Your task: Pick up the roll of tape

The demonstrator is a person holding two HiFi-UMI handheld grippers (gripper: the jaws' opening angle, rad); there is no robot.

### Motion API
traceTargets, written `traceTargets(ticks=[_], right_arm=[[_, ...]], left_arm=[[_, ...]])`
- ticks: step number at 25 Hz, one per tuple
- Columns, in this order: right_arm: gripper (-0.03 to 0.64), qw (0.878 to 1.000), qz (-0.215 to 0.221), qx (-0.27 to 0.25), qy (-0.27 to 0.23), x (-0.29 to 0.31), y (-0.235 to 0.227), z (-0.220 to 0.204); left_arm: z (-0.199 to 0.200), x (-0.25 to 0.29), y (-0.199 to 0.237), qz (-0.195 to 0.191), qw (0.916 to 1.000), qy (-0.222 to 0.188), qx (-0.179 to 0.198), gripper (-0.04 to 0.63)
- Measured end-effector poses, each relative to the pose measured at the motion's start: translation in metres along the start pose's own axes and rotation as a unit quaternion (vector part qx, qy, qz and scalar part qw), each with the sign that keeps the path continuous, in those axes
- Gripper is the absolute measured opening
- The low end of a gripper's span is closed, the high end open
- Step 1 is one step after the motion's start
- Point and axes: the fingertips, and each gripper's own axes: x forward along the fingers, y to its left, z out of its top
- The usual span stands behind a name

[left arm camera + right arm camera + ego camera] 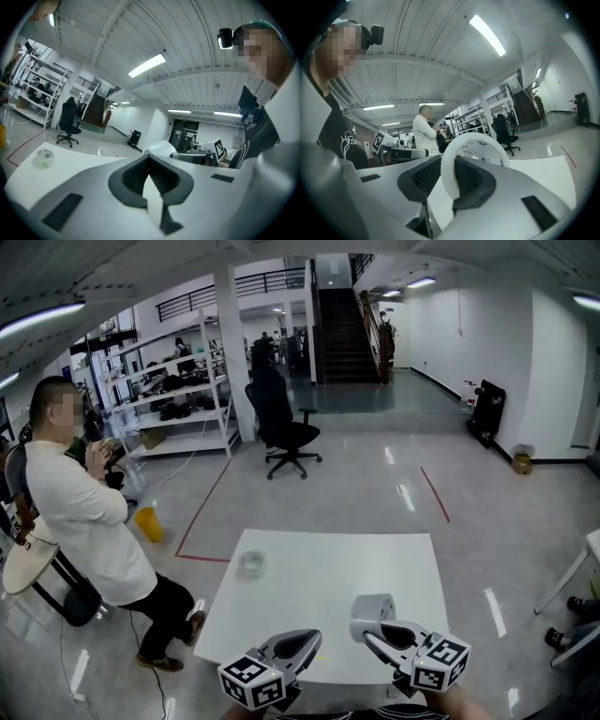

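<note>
A white roll of tape (474, 149) stands upright in my right gripper (446, 165), which is shut on the roll's wall, one jaw inside the ring and one outside. In the head view this roll (373, 613) hangs over the near part of the white table (375, 563), at the tip of the right gripper (373, 636). My left gripper (302, 643) hovers beside it at the table's near edge, shut and holding nothing (150, 163). A second, smaller clear tape roll (251, 564) lies flat near the table's far left corner; the left gripper view also shows it (45, 157).
A person in a white top (80, 512) sits left of the table. A black office chair (281, 432) stands on the glossy floor beyond, metal shelves (173, 399) behind it. A yellow bin (148, 524) and red floor lines (202, 512) lie to the left.
</note>
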Motion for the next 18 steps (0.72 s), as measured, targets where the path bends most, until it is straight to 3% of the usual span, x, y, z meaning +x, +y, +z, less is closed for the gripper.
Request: traceTargets(ticks=[18], right_arm=[[0.095, 1.000, -0.012, -0.002, 0.000, -0.012, 0.001, -0.006]], left_arm=[[-0.008, 0.012, -0.015, -0.024, 0.9995, 0.019, 0.006, 0.003]])
